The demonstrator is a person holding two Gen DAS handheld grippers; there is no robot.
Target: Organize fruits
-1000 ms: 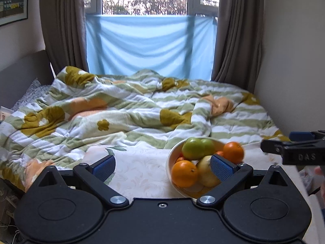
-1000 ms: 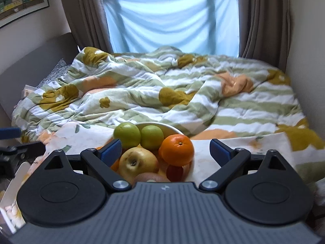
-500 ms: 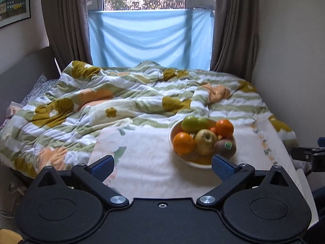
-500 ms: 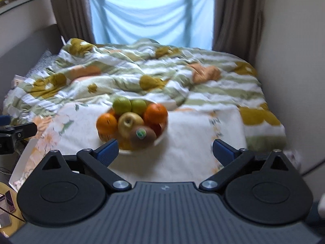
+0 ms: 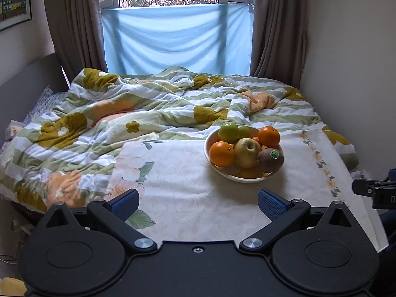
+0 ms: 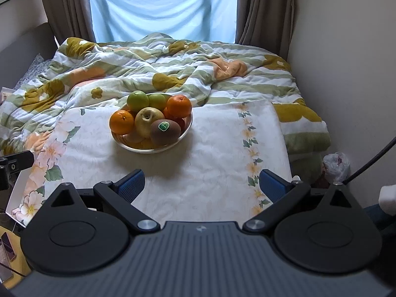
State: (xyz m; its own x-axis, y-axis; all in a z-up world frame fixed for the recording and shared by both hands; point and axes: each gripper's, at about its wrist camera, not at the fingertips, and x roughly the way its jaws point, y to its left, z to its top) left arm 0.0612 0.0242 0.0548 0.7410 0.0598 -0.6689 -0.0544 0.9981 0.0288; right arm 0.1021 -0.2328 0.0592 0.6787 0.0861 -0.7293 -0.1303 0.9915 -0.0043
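wide apart and holding nothing on the left gripper (image 5: 198, 204), blue pads (image 5: 125, 203) spread over the near edge of the floral cloth (image 5: 188, 193). same on the right gripper (image 6: 201, 184): spread wide, nothing between the pads (image 6: 271, 184), hovering above the cloth's near edge, well short of the fruit.

ahead of both, well apart from the fingertips: white bowl (image 5: 243, 178) resting on the floral cloth, heaped with fruit. seen from the left wrist, right of centre; seen from the right wrist, left of centre (image 6: 151, 149). inside the bowl: brown kiwi (image 6: 165, 128) with a green sticker at the near side, touching a yellow apple (image 6: 148, 121) beside it; orange (image 6: 121, 122) on the bowl's left edge, second orange (image 6: 179, 106) toward the back right; two green apples (image 6: 137, 101) at the far rim, side by side. more fruit underneath, partly hidden, kinds hard to tell.

beyond the bowl, rumpled striped quilt (image 5: 138, 113) with yellow and orange flowers covering the bed, touching the far edge of the cloth. behind that, blue sheet (image 5: 177, 38) hung across the window between brown curtains (image 5: 74, 24). part of the other gripper's black body at the right edge of the left view and the left edge of the right view.
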